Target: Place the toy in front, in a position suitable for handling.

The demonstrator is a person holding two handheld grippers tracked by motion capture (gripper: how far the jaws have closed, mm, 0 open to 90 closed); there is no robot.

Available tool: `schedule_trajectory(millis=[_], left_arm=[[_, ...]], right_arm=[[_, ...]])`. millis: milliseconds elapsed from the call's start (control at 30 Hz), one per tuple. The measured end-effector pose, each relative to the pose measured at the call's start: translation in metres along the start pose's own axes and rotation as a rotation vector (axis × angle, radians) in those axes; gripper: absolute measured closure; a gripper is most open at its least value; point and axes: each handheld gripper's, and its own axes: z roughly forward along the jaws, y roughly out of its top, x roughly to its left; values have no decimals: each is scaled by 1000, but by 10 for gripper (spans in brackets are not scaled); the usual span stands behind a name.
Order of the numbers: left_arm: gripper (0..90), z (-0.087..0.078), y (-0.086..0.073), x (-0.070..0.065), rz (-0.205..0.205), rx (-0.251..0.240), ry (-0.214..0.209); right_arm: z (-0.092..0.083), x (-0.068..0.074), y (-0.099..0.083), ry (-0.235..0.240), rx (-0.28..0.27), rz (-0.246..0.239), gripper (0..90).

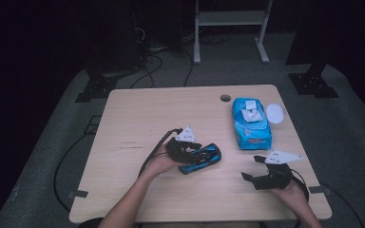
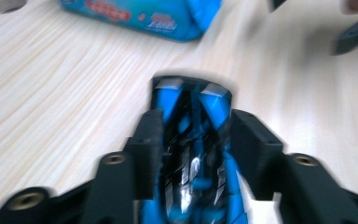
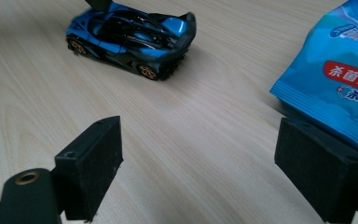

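We carry a black left gripper and a black right gripper, each topped by a pale grey three-cornered plate and trailing a black cable. Our jaws are blocky black pads on angular arms with brass-ringed screw holes. Our forearms are bare, without sleeves.

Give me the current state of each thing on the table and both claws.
Toy car: on its wheels on the table, clamped between the left claw's jaws.
Left claw: shut on the toy car's sides.
Right claw: open, empty, jaws wide apart.
Wet wipes pack: lying flat, its lid flipped open.
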Motion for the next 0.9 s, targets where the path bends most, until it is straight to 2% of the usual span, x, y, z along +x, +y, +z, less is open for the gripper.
schedule_trajectory(millis=[67, 167, 267, 300, 400, 533, 667, 767, 833, 900], left_arm=[[492, -4, 0, -1, 0, -33, -17], [473, -6, -1, 0, 5, -17, -2], [393, -8, -4, 2, -5, -7, 10], [354, -8, -6, 2, -14, -4, 15], [343, -9, -15, 2, -20, -7, 12], [317, -14, -25, 0, -24, -7, 16], [293, -17, -31, 0, -17, 1, 17], [268, -18, -34, 0, -24, 2, 11], [255, -19, -36, 0, -26, -5, 16], [236, -19, -37, 0, -17, -4, 11]], right_arm=[[0, 0, 0, 0, 3, -4, 143], [1, 1, 2, 3, 7, -11, 146], [-1, -1, 8, 0, -18, -7, 150], [-2, -2, 10, -6, -20, -5, 151], [-4, -9, 23, -44, -24, 0, 150], [-9, -29, 46, -117, -52, 13, 155], [-9, -54, 75, -216, -64, 13, 155], [0, -74, 93, -276, -34, 13, 156], [11, -85, 102, -313, 13, 1, 159], [23, -95, 108, -325, 52, 8, 163]])
